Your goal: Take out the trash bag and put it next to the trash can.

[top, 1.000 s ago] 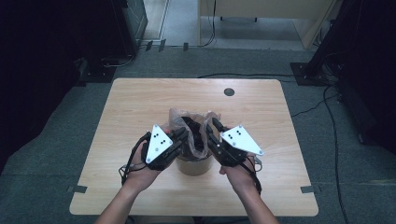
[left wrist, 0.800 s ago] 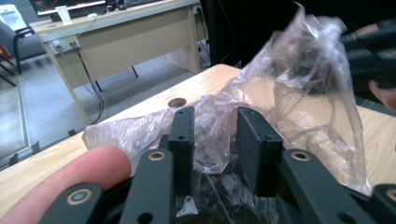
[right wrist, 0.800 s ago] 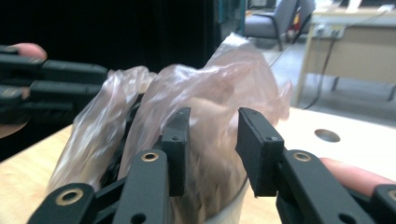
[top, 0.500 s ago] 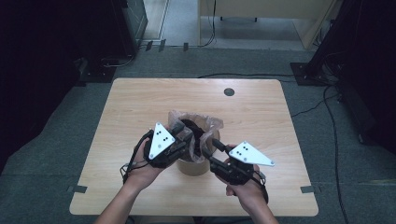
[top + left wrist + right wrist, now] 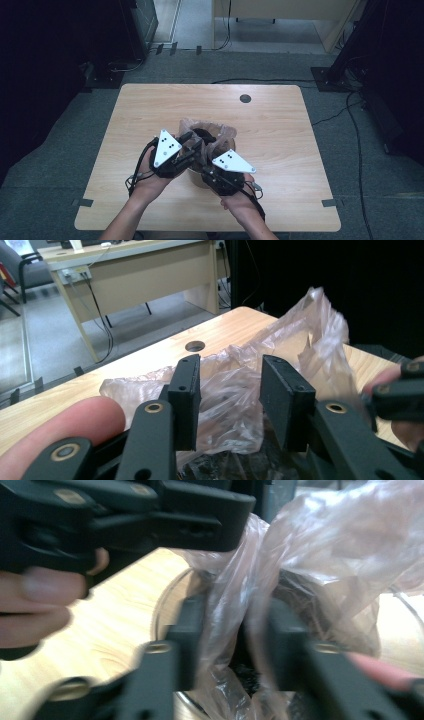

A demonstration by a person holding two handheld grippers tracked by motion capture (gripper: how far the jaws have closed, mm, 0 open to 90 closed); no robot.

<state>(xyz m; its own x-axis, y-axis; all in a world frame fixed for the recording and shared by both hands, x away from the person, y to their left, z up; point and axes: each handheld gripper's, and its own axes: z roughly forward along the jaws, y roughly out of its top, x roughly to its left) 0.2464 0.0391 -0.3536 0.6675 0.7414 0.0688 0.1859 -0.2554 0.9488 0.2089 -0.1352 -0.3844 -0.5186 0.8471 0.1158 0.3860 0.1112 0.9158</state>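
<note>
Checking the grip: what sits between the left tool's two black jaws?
Crumpled clear plastic bag film fills the gap between the left tool jaws, seen in the left gripper view.

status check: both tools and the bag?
Left tool open, jaws just opening, bag film loose between them. Right tool just closing on a fold of bag; grip unclear. Bag lines a bin mid-table. Nothing in the way.

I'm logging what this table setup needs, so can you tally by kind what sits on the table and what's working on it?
Handheld grippers: 2, the left gripper and the right gripper
Clear plastic bags: 1, the plastic bag, crumpled over the container
Round containers: 1, the container under the bag
Total: 4
</note>
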